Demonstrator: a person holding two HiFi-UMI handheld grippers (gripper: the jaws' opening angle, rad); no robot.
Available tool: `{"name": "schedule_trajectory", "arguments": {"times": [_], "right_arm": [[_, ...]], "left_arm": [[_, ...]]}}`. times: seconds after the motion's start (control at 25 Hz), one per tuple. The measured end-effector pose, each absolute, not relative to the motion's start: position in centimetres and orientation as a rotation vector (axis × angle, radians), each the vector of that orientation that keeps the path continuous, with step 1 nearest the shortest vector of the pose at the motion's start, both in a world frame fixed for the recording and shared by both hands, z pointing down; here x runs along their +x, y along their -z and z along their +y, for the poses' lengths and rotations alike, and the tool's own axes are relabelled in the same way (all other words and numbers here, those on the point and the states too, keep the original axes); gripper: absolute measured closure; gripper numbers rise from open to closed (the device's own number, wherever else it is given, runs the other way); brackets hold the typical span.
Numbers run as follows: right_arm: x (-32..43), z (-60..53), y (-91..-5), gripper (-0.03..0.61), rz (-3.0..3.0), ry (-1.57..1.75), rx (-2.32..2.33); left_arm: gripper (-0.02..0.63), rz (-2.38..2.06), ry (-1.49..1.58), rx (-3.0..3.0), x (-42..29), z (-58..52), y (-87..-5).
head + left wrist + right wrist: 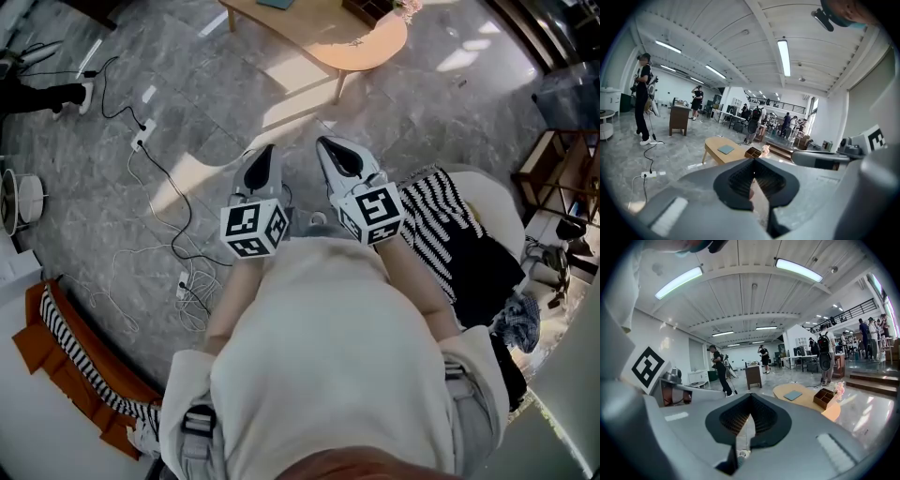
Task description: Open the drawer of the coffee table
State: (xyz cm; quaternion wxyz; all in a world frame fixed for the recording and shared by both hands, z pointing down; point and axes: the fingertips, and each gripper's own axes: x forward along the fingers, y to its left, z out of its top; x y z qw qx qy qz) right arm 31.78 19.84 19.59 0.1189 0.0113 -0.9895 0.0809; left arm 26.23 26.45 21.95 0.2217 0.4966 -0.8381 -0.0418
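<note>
The light wooden coffee table [330,39] stands across the grey floor at the top of the head view, well apart from both grippers. No drawer front shows on it in any view. It carries a blue-grey pad [725,149], a small wooden organiser [823,398] and flowers. My left gripper [268,151] and right gripper [327,144] are held side by side close to the body and point toward the table. Both are shut, with nothing between the jaws. The table [723,154] lies ahead in the left gripper view, and the table [802,398] sits right of centre in the right gripper view.
White cables and power strips [142,139] trail over the floor at left. A cream seat with striped black-and-white cloth [452,234] is at right, an orange striped fabric [67,349] at lower left. A dark wooden cabinet [678,120] and several standing people are farther off.
</note>
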Motion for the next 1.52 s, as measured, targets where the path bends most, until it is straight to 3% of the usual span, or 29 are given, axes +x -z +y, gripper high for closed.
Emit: {"name": "schedule_trajectory", "arguments": {"times": [0.28, 1.0, 1.52], "right_arm": [[27.1, 19.9, -20.2, 0.58, -2.876, -0.247, 0.034], [6.6, 18.8, -19.6, 0.58, -2.861, -0.264, 0.189], [-1.0, 16.0, -20.0, 0.58, -2.844, -0.297, 0.412]], "left_arm": [[0.612, -2.328, 0.14, 1.36, 21.0, 26.4, -22.0], [0.612, -2.13, 0.024, 1.58, 1.8, 24.2, -22.6], [0.612, -2.011, -0.017, 1.687, -7.9, 21.6, -23.4]]}}
